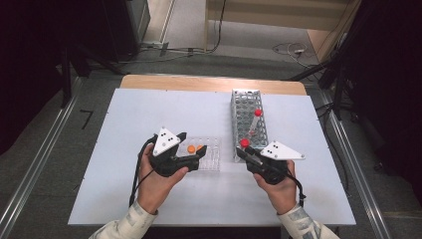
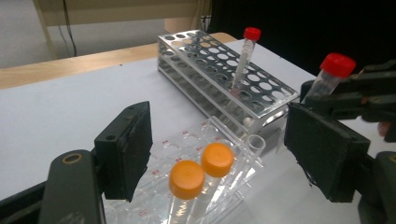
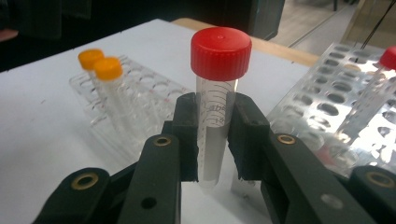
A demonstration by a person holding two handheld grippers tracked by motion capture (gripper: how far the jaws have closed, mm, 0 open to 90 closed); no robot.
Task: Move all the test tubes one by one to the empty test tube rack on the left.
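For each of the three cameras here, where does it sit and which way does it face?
High view: above the person's side, looking forward and down on the table; both forearms and hands show.
Left gripper view: rides the left gripper, facing the clear rack, open jaws astride the orange-capped tubes.
Right gripper view: rides the right gripper, shut on a red-capped tube.
Shared: both gripper views show the metal rack.

Even, soft overhead light on white bench; surroundings fall to near black at left and right. Shadows faint, small patch just under right gripper. Slight glare on metal rack beyond left gripper. Whole set soft, low detail. In right gripper view, orange caps and bench behind gripper blurred; red-capped tube sharp.
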